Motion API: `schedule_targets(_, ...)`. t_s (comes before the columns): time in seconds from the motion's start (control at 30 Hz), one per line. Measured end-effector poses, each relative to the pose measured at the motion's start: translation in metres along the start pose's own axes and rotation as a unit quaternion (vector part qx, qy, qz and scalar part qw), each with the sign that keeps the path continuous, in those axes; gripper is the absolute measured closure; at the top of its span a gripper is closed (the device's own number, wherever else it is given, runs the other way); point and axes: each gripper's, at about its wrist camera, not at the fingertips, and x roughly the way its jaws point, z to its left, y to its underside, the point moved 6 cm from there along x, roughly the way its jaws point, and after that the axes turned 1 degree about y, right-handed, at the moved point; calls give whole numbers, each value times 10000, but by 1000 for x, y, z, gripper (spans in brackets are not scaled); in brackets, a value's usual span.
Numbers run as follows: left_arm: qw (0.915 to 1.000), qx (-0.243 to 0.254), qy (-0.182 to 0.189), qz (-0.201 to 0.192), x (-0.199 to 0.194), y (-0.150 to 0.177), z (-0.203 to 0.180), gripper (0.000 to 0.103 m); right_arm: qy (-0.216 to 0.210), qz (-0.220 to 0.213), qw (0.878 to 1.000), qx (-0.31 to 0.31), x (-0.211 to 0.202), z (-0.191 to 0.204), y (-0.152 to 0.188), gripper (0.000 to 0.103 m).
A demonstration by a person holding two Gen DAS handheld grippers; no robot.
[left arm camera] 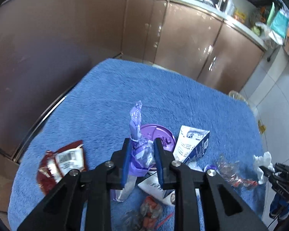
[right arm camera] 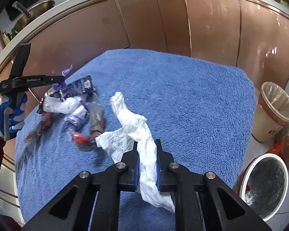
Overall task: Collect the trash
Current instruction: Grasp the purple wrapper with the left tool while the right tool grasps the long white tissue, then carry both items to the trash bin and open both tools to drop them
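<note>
My left gripper is shut on a crumpled purple plastic wrapper, held above a purple lid on the blue mat. A blue-and-white carton, a red snack packet and clear wrappers lie around it. My right gripper is shut on a crumpled white tissue, lifted above the blue mat. The left gripper also shows at the left of the right wrist view, over the trash pile.
A white-rimmed bin with a clear liner stands on the floor at the right of the mat. A beige lined bin stands beyond it. Brown cabinet doors run behind the mat.
</note>
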Motion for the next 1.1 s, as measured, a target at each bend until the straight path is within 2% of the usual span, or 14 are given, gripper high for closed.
schedule_targets(0.3,9987,-143,20,-480,-64,-4,12,85,-61,-386,9988,-294,-46,36,-7,93)
schedule_targets(0.63,9941,-37,194,-1065,-150,3,-10,85,195,-1004,9941,-356,-129,51,-5,93)
schedule_targets(0.9,9877,321,623,-1395,-200,1,-74,85,528,-1482,9875,-51,-195,28,5,93)
schedule_targets(1.1,9808,661,1185,-1402,-204,-6,-151,85,907,-1716,9807,250,-235,-10,16,93)
